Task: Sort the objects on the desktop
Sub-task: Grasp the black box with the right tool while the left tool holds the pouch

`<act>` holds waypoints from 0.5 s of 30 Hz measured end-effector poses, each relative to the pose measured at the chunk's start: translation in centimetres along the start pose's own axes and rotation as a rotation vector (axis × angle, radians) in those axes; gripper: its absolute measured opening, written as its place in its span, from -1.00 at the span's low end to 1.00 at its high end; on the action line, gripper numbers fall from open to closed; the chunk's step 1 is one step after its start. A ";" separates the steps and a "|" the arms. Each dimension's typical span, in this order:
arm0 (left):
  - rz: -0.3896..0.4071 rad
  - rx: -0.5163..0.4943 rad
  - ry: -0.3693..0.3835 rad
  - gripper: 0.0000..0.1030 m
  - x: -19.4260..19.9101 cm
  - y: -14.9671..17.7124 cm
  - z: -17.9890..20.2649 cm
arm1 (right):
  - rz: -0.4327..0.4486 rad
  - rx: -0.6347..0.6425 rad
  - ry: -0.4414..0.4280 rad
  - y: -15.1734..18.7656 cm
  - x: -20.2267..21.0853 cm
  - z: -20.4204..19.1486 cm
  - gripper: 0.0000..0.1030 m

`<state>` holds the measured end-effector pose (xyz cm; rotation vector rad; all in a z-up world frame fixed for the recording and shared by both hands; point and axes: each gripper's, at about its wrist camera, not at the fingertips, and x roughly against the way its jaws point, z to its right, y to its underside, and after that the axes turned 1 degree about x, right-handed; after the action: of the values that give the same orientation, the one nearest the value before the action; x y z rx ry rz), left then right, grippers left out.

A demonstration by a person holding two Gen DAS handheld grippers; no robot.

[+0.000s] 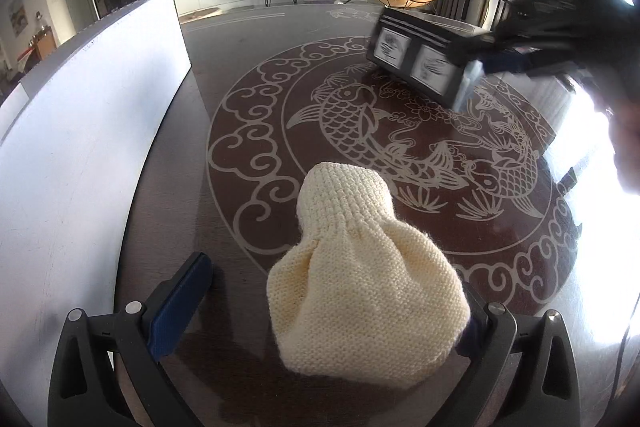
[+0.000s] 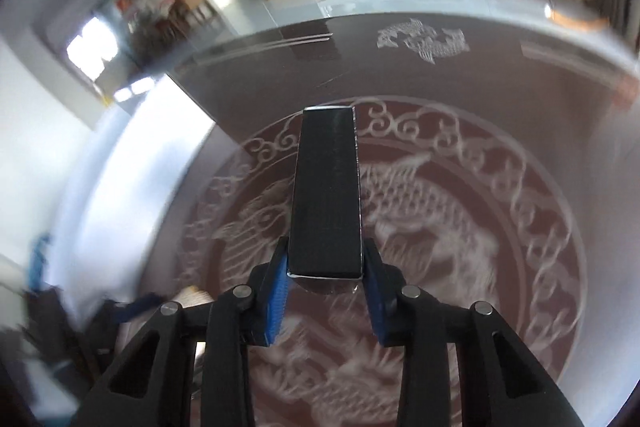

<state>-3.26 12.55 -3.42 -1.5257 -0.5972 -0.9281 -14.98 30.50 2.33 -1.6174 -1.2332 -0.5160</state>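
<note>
Your right claw point(image 2: 325, 277) is clamped on the end of a black box point(image 2: 326, 195), carrying it clear above the bench point(image 2: 520, 99), likely so it can travel to its sorting spot without dragging. Your left claw point(image 1: 320, 311) stands wide apart around a cream knitted hat point(image 1: 360, 291) lying near the bench's near edge; the right pad seems to touch the wool, the left stands off, so nothing is gripped yet. A white board point(image 1: 80, 131) lines the left edge. The dark glossy top carries a fish pattern; a living room lies beyond.
</note>
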 end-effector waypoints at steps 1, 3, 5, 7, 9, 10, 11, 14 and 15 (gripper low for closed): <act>0.000 0.000 0.000 1.00 0.0 0.0 0.0 | 0.004 -0.051 -0.059 1.2 0.6 0.8 -0.33; 0.000 -0.001 0.000 1.00 0.0 0.0 0.0 | -0.011 -0.147 -0.142 4.7 2.0 2.7 -0.29; 0.000 -0.001 0.000 1.00 0.0 0.0 0.0 | -0.030 -0.197 -0.114 7.2 3.2 4.1 0.28; 0.000 0.000 -0.001 1.00 0.0 0.0 0.0 | -0.022 -0.178 0.003 9.4 4.8 4.6 0.71; -0.001 0.001 0.000 1.00 0.0 0.0 0.0 | -0.010 -0.083 0.109 10.1 5.9 3.6 0.74; -0.001 0.002 0.000 1.00 0.0 0.0 0.0 | -0.014 -0.048 0.137 9.9 5.9 3.0 0.74; -0.003 0.000 -0.003 1.00 0.0 -0.1 0.0 | -0.017 -0.015 0.158 9.6 5.8 2.2 0.74; -0.058 -0.008 0.000 1.00 -0.3 -0.7 0.1 | -0.043 0.091 0.207 7.4 3.4 -0.3 0.82; -0.094 -0.015 0.006 1.00 -0.6 -1.2 0.1 | -0.073 0.124 0.217 6.7 1.9 -1.4 0.82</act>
<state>-4.54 12.96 -3.20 -1.5182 -0.6641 -1.0100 -7.92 30.27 1.38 -1.3787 -1.1412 -0.6309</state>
